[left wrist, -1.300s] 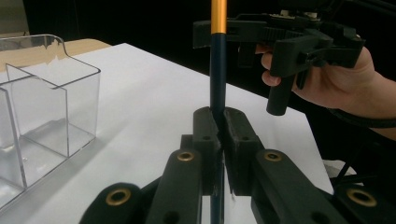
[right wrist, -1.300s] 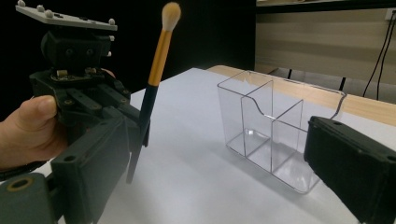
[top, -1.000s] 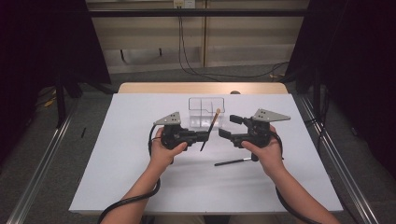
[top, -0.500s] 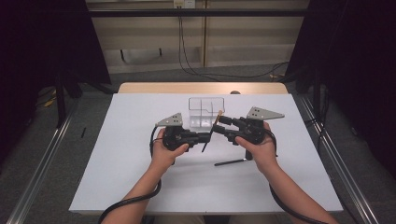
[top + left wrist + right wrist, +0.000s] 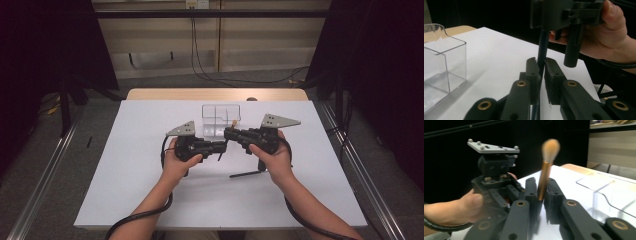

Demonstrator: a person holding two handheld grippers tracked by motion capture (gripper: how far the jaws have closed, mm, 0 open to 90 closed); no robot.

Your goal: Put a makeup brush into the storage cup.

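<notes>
Both grippers hold one makeup brush above the table, in front of the clear box.

Nearest the person, a second dark stick (image 5: 246,174) lies on the white table (image 5: 125,190) by the right hand. Above it, the left gripper (image 5: 223,146) is clamped on the dark lower handle of the brush (image 5: 543,180), and the right gripper (image 5: 228,134), whose jaws have just been closing, pinches the gold collar. A clean handover probably needs the left jaws eased open first. The brush stands nearly upright, with a soft orange-tan tip. Beyond stands the clear box (image 5: 220,119).
</notes>
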